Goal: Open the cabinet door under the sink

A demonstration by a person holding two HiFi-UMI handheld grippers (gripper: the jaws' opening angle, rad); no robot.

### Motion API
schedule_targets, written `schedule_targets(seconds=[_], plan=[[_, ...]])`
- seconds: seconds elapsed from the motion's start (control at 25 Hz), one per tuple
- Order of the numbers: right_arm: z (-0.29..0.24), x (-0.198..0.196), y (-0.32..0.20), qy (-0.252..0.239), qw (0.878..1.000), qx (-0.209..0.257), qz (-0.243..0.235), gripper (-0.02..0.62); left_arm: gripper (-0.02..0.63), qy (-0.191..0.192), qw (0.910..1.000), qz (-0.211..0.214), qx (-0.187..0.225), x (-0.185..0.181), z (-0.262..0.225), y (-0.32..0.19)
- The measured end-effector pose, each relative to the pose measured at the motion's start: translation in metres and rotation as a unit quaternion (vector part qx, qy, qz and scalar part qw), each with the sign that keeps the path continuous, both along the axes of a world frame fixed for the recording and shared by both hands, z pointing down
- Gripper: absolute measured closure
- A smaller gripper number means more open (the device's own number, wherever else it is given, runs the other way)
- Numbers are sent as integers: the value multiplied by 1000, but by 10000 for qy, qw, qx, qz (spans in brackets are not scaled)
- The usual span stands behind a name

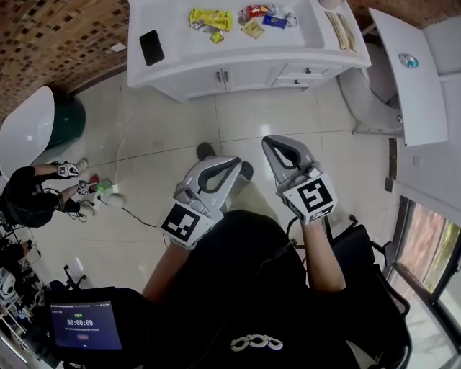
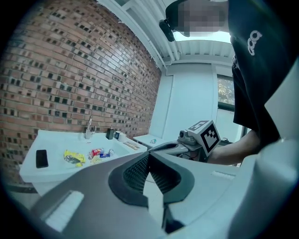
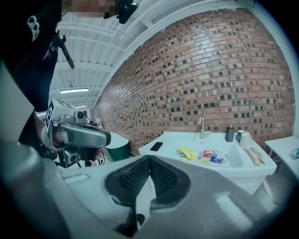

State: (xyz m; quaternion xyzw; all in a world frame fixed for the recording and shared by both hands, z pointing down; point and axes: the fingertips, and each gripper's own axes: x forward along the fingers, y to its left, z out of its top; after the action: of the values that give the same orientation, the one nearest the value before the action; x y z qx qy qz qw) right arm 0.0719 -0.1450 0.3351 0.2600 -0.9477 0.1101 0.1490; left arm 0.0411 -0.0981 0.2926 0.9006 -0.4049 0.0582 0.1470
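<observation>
The white sink vanity (image 1: 238, 54) stands at the far side of the tiled floor. Below its counter is a pair of shut cabinet doors (image 1: 248, 78) with two small handles (image 1: 222, 76) at the middle seam. Both grippers are held close to the person's body, well short of the cabinet and not touching it. My left gripper (image 1: 238, 165) is shut and holds nothing; its pads (image 2: 140, 170) meet in the left gripper view. My right gripper (image 1: 268, 142) is also shut and holds nothing. In the right gripper view the vanity (image 3: 219, 164) lies ahead to the right, its front mostly hidden.
A black phone (image 1: 151, 47) and snack packets (image 1: 210, 19) lie on the counter. Drawers (image 1: 310, 70) sit right of the doors. A toilet (image 1: 371, 97) stands at the right, a white tub (image 1: 25, 133) and a seated person (image 1: 29, 198) at the left. A cable (image 1: 126, 169) crosses the floor.
</observation>
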Motion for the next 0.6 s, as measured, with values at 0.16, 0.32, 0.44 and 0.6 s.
schedule_targets(seconds=[0.16, 0.32, 0.44, 0.6], plan=[[23, -11, -12, 223, 9997, -62, -18, 606, 591, 124, 9999, -20, -94, -6, 15, 1], [63, -28, -25, 431, 9990, -142, 38, 606, 591, 223, 9994, -20, -276, -18, 35, 0], [92, -47, -37, 459, 9989, -1, 106, 606, 591, 364, 9986, -52, -391, -29, 54, -6], [133, -72, -47, 345, 9988, 180, 291, 606, 591, 377, 9981, 9, -493, -42, 89, -14]])
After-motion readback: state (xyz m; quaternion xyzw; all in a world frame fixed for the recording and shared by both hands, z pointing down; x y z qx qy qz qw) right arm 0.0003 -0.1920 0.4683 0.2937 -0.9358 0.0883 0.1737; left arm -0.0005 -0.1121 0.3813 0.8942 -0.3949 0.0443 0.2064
